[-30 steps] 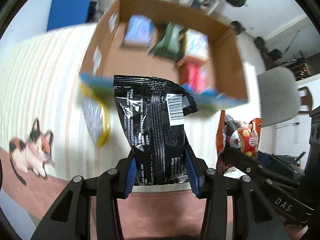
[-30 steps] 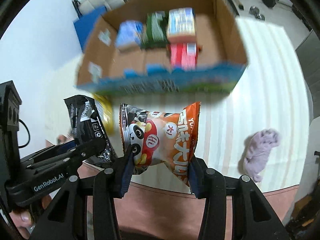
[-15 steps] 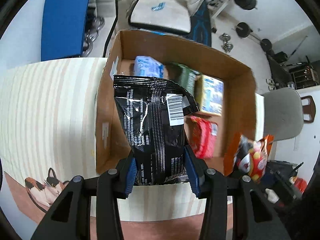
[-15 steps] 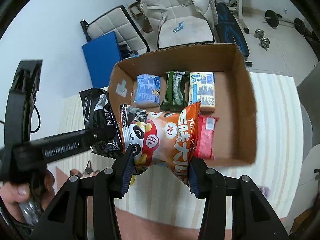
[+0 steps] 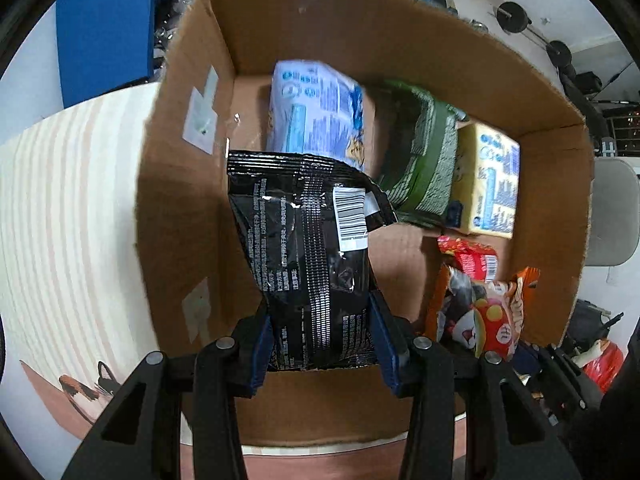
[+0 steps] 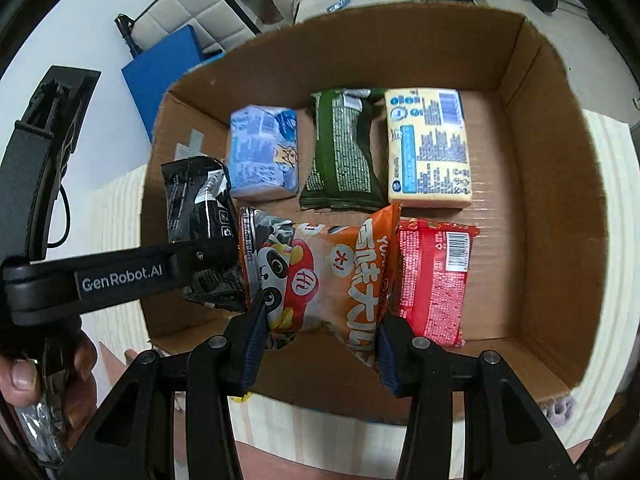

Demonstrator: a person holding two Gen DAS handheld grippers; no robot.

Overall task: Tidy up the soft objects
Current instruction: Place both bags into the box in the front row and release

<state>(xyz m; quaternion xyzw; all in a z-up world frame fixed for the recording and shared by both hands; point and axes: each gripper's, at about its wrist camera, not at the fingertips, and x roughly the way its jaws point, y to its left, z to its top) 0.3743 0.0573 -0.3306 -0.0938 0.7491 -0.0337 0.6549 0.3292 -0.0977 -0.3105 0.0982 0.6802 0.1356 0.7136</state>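
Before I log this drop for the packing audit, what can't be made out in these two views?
- Left wrist view: the box floor under the black bag, hidden by the bag in the left gripper.
- Left wrist view: the red pack, mostly behind the orange bag.
- Right wrist view: the orange bag's bottom edge, behind the right gripper.
- Both views: print on the packs, too small.
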